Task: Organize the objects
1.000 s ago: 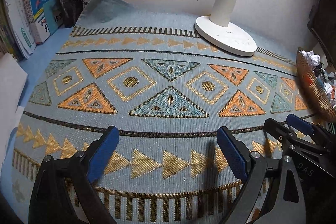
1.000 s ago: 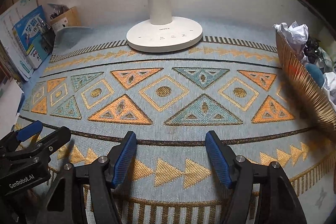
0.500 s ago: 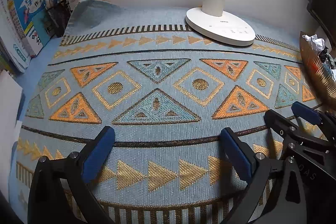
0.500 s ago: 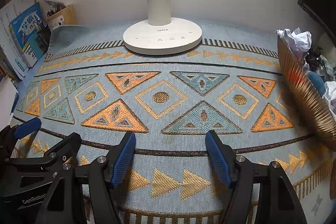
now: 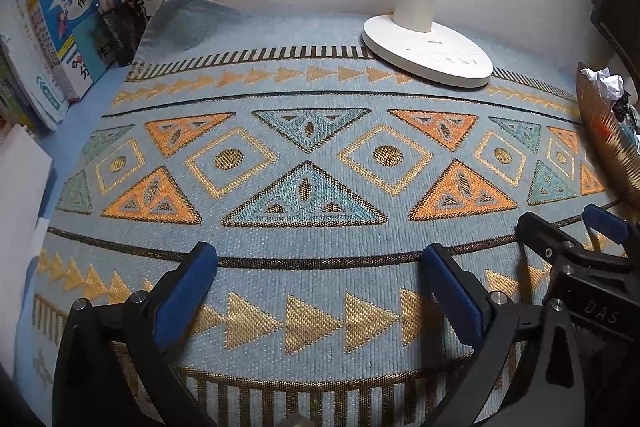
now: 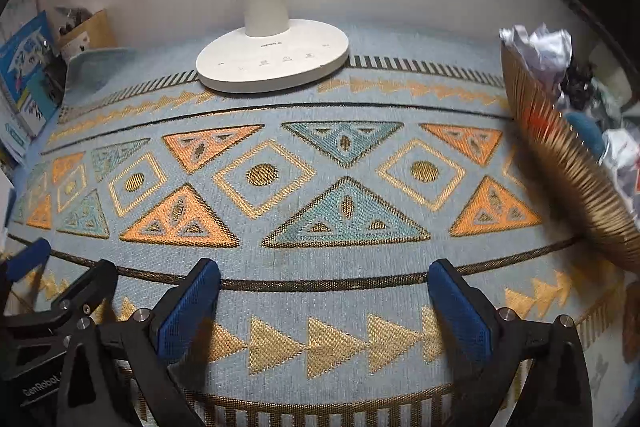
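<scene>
Left gripper (image 5: 320, 263) and right gripper (image 6: 324, 279) spread apart, empty, over mat (image 5: 320, 259). Risk: bumping basket (image 6: 568, 167), spilling what looks like crumpled paper (image 6: 536, 43).

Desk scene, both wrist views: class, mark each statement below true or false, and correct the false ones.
1. Both tools are open and hold nothing. True: left tool, right tool.
2. The lamp lies on its side. False: it stands upright on the mat.
3. The gold basket holds crumpled paper. True.
4. The pen holder sits right of the lamp. False: it is at the far left, by the books.
5. The left tool grips a pen. False: its jaws are empty.
</scene>
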Motion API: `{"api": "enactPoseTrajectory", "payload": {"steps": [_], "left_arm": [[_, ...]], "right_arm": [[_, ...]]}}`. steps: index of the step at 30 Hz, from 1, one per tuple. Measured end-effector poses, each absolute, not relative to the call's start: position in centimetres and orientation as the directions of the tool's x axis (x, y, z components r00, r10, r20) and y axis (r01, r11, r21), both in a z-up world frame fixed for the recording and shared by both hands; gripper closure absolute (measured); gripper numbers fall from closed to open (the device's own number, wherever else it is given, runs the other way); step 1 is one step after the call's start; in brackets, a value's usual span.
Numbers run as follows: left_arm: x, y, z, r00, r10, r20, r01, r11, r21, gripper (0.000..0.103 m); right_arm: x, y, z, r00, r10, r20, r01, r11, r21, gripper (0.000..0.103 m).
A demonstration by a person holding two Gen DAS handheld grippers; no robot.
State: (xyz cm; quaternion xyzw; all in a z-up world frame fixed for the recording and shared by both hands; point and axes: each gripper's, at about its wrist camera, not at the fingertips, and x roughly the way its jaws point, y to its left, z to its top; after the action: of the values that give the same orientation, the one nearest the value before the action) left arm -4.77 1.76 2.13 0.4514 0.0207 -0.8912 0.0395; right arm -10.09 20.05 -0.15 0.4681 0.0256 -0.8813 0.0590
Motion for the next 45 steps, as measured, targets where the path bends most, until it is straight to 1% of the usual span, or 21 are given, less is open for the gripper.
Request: {"api": "enactPoseTrajectory", "payload": {"steps": [1,3,9,14,45], "left_arm": [[-4.8,1.8,2.1,-0.589,-0.051,-0.806,0.089,-0.996,-0.001,0.001],[-4.9,1.6,2.1,-0.588,-0.04,-0.808,0.084,-0.996,-0.012,0.001],[-5.0,1.6,2.0,-0.587,-0.039,-0.809,0.078,-0.997,-0.009,0.0],[-5.6,1.3,1.9,-0.588,-0.011,-0.809,0.029,-1.0,-0.008,0.0],[-6.0,1.3,2.0,-0.586,-0.011,-0.81,0.026,-1.0,-0.006,0.0]], "right_arm": [[-10.1,20.2,-0.1,-0.553,-0.087,-0.829,0.13,-0.991,0.017,0.0],[-10.1,19.8,-0.1,-0.555,-0.066,-0.829,0.146,-0.989,-0.019,0.0],[-9.9,20.0,0.1,-0.563,-0.072,-0.823,0.145,-0.989,-0.013,0.0],[-9.5,20.1,0.1,-0.579,-0.067,-0.813,0.135,-0.991,-0.015,0.0],[-9.4,20.2,0.2,-0.584,-0.067,-0.809,0.132,-0.991,-0.013,0.0]]}}
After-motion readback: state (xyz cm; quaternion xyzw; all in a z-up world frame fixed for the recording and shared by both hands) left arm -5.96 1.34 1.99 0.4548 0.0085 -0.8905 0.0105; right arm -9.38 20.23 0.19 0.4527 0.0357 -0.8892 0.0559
